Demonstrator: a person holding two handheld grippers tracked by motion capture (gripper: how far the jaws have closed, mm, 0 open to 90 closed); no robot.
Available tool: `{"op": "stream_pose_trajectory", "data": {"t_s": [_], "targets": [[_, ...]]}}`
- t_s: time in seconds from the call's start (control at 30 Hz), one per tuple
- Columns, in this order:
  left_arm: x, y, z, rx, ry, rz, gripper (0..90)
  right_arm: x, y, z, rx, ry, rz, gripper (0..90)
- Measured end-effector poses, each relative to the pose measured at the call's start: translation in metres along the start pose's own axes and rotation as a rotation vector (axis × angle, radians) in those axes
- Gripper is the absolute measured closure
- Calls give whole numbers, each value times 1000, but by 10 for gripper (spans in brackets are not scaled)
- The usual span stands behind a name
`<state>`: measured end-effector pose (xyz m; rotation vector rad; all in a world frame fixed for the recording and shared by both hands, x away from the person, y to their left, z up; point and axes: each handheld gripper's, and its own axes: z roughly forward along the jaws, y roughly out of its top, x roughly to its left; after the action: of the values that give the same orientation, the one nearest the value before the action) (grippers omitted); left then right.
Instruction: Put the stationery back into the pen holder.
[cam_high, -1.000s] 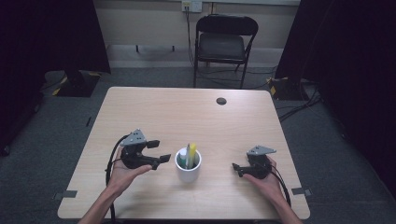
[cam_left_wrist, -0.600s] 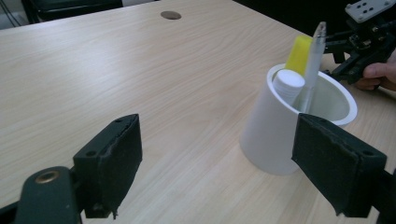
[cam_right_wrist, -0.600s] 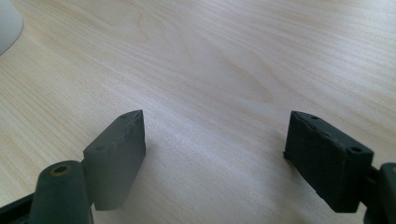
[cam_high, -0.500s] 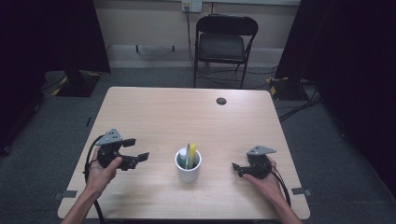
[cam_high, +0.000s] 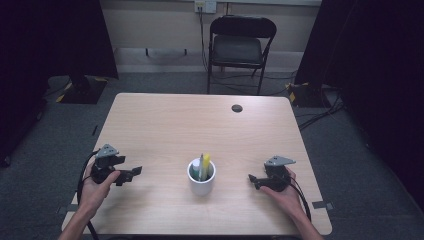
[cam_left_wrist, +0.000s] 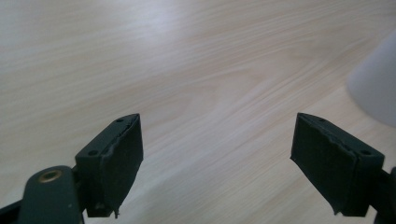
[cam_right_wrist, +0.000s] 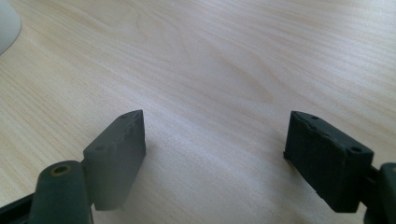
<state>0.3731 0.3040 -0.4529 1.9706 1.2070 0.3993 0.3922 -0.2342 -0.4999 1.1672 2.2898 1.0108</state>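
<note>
A white cup (cam_high: 202, 181) stands near the front middle of the wooden table (cam_high: 190, 125), holding a yellow marker (cam_high: 206, 165) and another pen. My left gripper (cam_high: 136, 171) lies low at the table's front left, jaws pointing right toward the cup and well apart from it. It is open with nothing between the jaws, which have just been opening. In the left gripper view the gripper (cam_left_wrist: 217, 126) faces bare wood, with the blurred cup (cam_left_wrist: 376, 84) at the right edge. My right gripper (cam_high: 252, 179) rests open and bare to the cup's right. The right gripper view (cam_right_wrist: 215, 121) catches the cup (cam_right_wrist: 7, 23) at top left.
A small black round disc (cam_high: 237, 108) sits in the tabletop near the far edge. A black folding chair (cam_high: 241, 45) stands beyond the table. Cables lie on the floor at the right (cam_high: 320, 112).
My left hand has drawn its gripper leftward, away from the cup, and lowered it toward the table. The right gripper and the cup have not moved.
</note>
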Motion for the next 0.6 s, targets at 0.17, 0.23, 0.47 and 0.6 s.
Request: {"op": "stream_pose_trajectory", "data": {"t_s": [0.17, 0.23, 0.47, 0.6], "targets": [[7, -12, 8, 55, 41, -14, 171, 0, 0, 0, 0, 0, 0, 198], [9, -16, 12, 78, 65, -3, 173, 0, 0, 0, 0, 0, 0, 198], [9, -27, 24, 149, 87, 49, 173, 0, 0, 0, 0, 0, 0, 198], [11, -30, 26, 113, 109, 52, 156, 0, 0, 0, 0, 0, 1, 198]]}}
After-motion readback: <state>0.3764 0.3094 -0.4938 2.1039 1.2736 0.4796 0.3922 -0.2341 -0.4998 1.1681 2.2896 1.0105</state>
